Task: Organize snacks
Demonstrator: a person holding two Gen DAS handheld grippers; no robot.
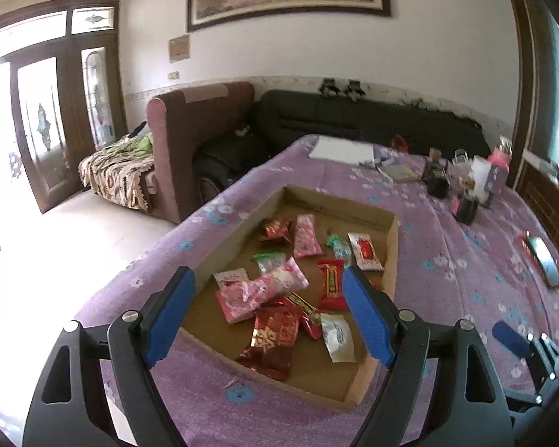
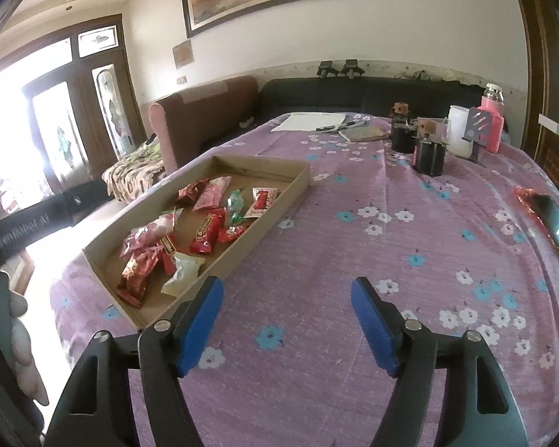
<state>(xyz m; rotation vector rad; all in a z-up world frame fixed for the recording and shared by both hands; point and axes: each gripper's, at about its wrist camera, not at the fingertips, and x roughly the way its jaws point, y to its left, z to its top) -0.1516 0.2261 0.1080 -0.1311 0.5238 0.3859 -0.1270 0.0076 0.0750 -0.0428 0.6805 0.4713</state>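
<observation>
A shallow cardboard tray (image 1: 390, 257) (image 2: 287, 190) lies on the purple flowered cloth and holds several wrapped snacks: pink packets (image 1: 264, 290), red packets (image 1: 275, 339) (image 2: 207, 232), a white sachet (image 1: 339, 339) (image 2: 182, 273) and a green candy (image 2: 236, 203). My left gripper (image 1: 268, 279) hovers open above the near part of the tray, with nothing between its blue pads. To the tray's right, over bare cloth, my right gripper (image 2: 285, 290) stands open and holds nothing. Its blue pad also shows at the lower right of the left wrist view.
At the table's far end stand a white sheet (image 2: 309, 121), a notebook (image 2: 363, 134), black pots (image 2: 428, 154), a white cup (image 2: 458, 130) and a pink bottle (image 2: 492, 119). A phone (image 2: 557, 223) lies at the right edge. Sofas stand behind the table. A hand (image 2: 22, 335) shows at left.
</observation>
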